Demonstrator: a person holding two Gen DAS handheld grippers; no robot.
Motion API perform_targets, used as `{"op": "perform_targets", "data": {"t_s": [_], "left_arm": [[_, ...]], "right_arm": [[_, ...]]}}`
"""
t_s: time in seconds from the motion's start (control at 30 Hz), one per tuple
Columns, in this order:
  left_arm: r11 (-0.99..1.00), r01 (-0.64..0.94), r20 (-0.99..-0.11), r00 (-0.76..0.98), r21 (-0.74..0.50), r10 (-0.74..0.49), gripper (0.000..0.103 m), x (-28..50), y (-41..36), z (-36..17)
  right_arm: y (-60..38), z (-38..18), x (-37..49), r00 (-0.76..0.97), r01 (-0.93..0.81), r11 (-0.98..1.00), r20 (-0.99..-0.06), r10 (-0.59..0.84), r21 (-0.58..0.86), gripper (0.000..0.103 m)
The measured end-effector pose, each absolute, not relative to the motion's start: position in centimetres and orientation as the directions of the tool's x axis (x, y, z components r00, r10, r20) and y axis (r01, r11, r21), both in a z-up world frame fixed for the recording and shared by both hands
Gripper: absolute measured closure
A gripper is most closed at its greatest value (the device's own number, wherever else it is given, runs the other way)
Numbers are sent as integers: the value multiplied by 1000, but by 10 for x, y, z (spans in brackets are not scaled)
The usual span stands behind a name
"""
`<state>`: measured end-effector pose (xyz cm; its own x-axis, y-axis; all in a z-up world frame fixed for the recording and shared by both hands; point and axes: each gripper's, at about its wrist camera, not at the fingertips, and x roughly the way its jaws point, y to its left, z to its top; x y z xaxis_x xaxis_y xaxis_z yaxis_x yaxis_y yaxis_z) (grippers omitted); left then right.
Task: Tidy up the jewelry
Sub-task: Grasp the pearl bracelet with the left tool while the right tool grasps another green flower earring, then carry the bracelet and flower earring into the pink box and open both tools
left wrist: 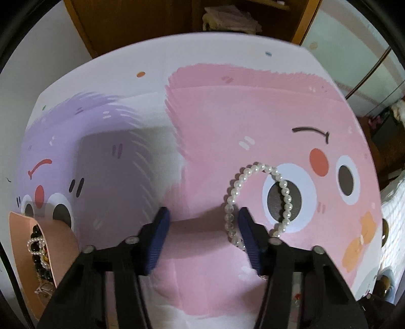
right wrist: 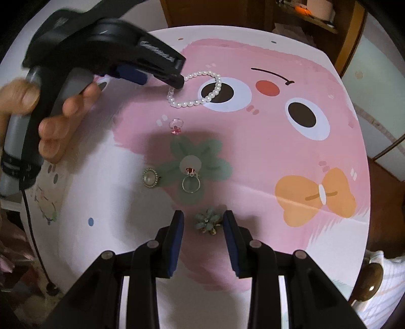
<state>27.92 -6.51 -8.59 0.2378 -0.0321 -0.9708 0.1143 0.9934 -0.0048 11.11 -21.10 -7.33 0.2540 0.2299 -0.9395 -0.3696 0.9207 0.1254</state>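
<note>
A white pearl bracelet (left wrist: 255, 170) lies on the pink cartoon table cover; it also shows in the right wrist view (right wrist: 202, 100). My left gripper (left wrist: 202, 215) is open, its right finger (left wrist: 249, 235) poking inside the bracelet's loop. In the right wrist view the left gripper (right wrist: 162, 73) hovers at the bracelet's near-left side. My right gripper (right wrist: 203, 222) is open around a pale green flower brooch (right wrist: 208, 222) lying on the table. A pink jewelry box (left wrist: 27, 255) at the lower left of the left wrist view holds pearl and dark bead bracelets.
On the table lie a pink-stone ring (right wrist: 176, 125), a pearl oval ring (right wrist: 149, 177) and a silver ring with a red stone (right wrist: 191, 182). A person's hand (right wrist: 58, 119) grips the left tool. A wooden cabinet (left wrist: 141, 22) stands behind the round table.
</note>
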Motion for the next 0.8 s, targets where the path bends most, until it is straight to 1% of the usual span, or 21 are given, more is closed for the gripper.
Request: {"op": "perform_targets", "data": {"t_s": [0.03,0.1,0.13,0.17,0.2,0.23,0.27,0.3,0.4,0.63,0.8], "left_arm": [[992,126,-972,236,12,-18,55,280,-69,-86],[989,143,-977,214,24,-7,64,281,-74,-86],[989,147,-979,203,28,-2,65,283,-76,-85],[988,151,-982,187,32,3,69,284,-78,-86],[987,156,-985,173,30,2,76,286,-80,-86],[987,161,-988,151,22,-3,80,287,-82,-86],[987,163,-990,138,13,-9,89,286,-86,-84],[986,166,-992,124,7,-14,93,286,-87,-84],[986,165,-993,120,5,-15,98,284,-88,-84],[996,81,-988,143,-47,-58,98,271,-64,-81],[996,31,-978,193,-78,-83,98,255,-39,-61]], "right_arm": [[-209,-74,110,258,-380,919,-941,219,110,71],[-206,-74,109,266,-394,915,-942,203,86,71],[-205,-74,108,272,-402,913,-943,193,71,71],[-203,-75,107,278,-406,912,-943,185,59,74],[-202,-75,106,287,-410,911,-942,172,41,78],[-202,-75,106,293,-412,911,-942,164,30,81],[-203,-75,107,294,-410,911,-941,165,32,83],[-204,-76,106,291,-406,913,-941,170,39,83],[-206,-75,106,293,-401,915,-939,181,51,84],[-208,-70,109,304,-383,921,-933,194,67,84],[-209,-63,105,314,-382,921,-927,206,75,84]]}}
